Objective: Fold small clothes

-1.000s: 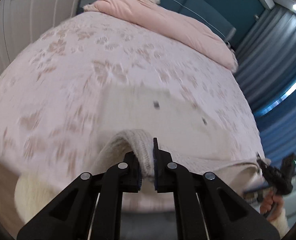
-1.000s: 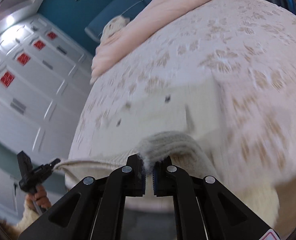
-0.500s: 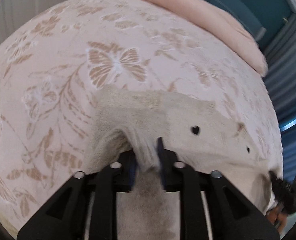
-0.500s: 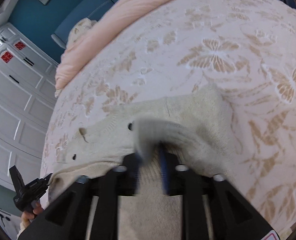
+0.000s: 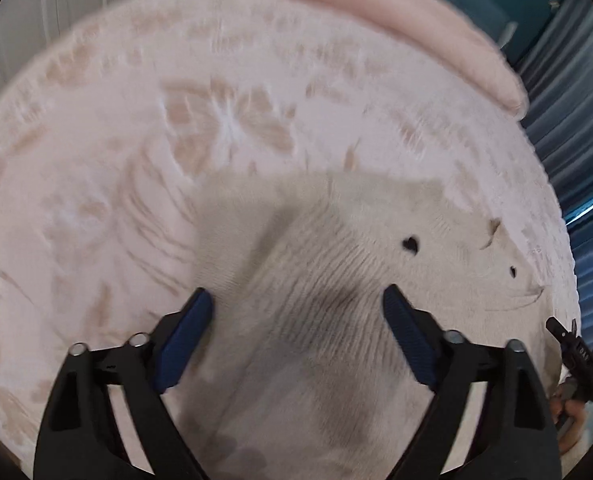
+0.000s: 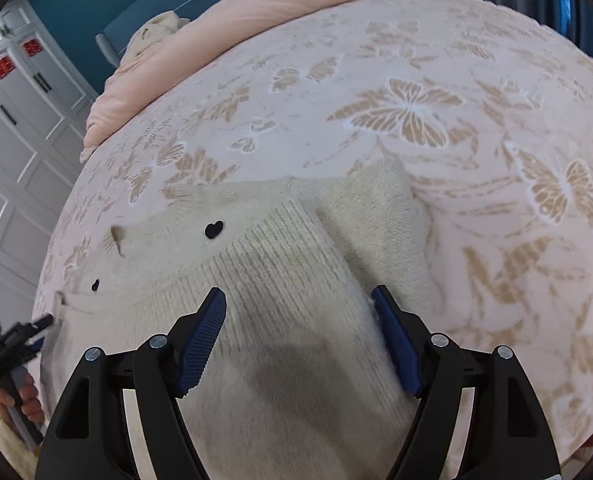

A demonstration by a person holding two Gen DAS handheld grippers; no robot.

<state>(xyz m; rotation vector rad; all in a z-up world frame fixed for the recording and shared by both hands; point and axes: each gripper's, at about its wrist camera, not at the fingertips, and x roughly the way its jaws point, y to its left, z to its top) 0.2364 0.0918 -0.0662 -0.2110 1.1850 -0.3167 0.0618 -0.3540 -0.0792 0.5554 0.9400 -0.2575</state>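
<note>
A small cream knit sweater [image 5: 336, 264] with black heart buttons lies on the bed; it also shows in the right wrist view [image 6: 280, 264]. A ribbed part is folded over the body with the buttons. My left gripper [image 5: 296, 300] is open just above the ribbed knit, holding nothing. My right gripper [image 6: 298, 300] is open over the other end of the folded part, also empty. Each gripper shows at the edge of the other's view: the right gripper [image 5: 576, 356] and the left gripper [image 6: 12, 344].
The bed has a pale pink cover [image 6: 416, 112] with tan butterflies. A pink duvet [image 6: 280, 4] lies at the head. White wardrobe doors [image 6: 12, 128] stand on one side, blue curtains [image 5: 568, 92] on the other.
Both grippers carried the sweater's edge forward over the body, lowered it, then opened and let go. The folded part now lies flat on the sweater.
</note>
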